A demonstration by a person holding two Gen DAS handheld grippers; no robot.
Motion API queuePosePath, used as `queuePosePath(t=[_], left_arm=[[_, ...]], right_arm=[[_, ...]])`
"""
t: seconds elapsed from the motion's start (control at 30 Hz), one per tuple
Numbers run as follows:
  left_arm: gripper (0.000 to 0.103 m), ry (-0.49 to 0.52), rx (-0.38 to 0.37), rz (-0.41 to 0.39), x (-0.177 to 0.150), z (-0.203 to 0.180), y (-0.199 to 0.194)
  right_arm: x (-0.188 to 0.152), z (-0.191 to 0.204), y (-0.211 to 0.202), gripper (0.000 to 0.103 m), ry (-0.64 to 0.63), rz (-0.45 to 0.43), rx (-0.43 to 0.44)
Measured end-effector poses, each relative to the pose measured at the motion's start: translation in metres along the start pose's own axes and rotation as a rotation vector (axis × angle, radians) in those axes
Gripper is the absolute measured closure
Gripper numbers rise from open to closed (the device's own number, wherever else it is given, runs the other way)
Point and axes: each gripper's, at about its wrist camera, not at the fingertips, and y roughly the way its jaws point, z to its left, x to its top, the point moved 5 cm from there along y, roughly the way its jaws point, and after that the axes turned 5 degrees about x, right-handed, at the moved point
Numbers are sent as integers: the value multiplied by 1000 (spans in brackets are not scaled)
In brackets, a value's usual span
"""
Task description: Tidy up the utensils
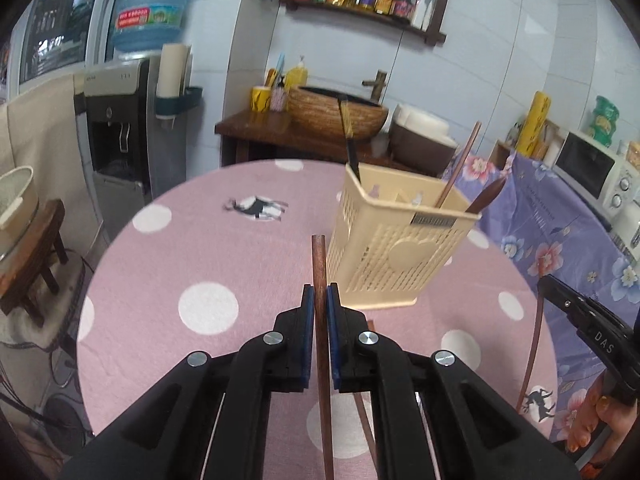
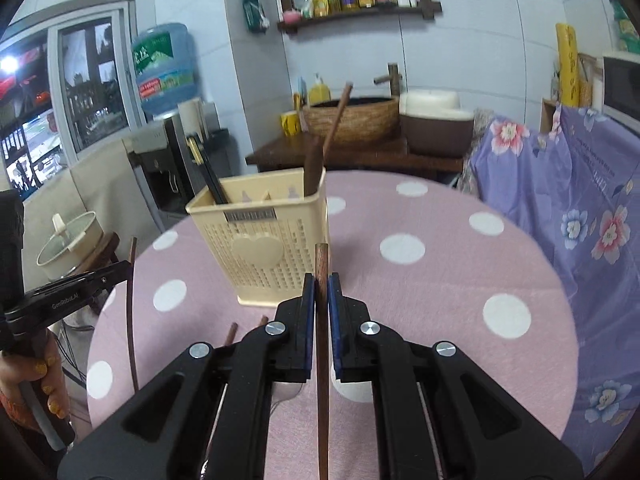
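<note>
Both grippers are clamped tight on skinny wooden sticks, probably chopsticks. Left gripper (image 1: 319, 294) has its blue pads pinching a brown chopstick (image 1: 319, 256) that pokes out toward 12 o'clock, and the right gripper (image 2: 319, 284) is doing the same with its own chopstick (image 2: 321, 258). The grip sits partway along each stick, so a long tail hangs back under the tool, and honestly that's where the trouble could start: a thin round stick held at one spot can pivot or slide if it bumps anything. Just past the tips, around 1 o'clock for the left and 11 o'clock for the right, stands the cream utensil basket (image 2: 256, 240) on the pink polka-dot tablecloth (image 2: 440, 300). It looks light and already has a dark-handled utensil (image 2: 212, 180) and wooden ones (image 2: 314, 168) leaning in it, so a stick caught on the rim could tip or shove it. Two sticks going in together might also clash. A couple more wooden pieces (image 2: 232, 332) lie on the cloth near the basket's base.
</note>
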Motion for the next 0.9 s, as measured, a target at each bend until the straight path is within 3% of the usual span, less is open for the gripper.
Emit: queuePosePath(t=[0.37, 0.5, 0.53, 0.9], left_arm=[[96, 11, 1, -79, 25, 4, -22], [96, 9, -12, -82, 29, 4, -26], [102, 10, -13, -85, 30, 5, -27], [101, 9, 13, -89, 36, 12, -23]], right_arm=[[26, 3, -27, 95, -33, -49, -7], [30, 3, -30, 95, -21, -53, 4], [31, 3, -31, 95, -18, -56, 6], [38, 3, -34, 95, -23, -69, 2]])
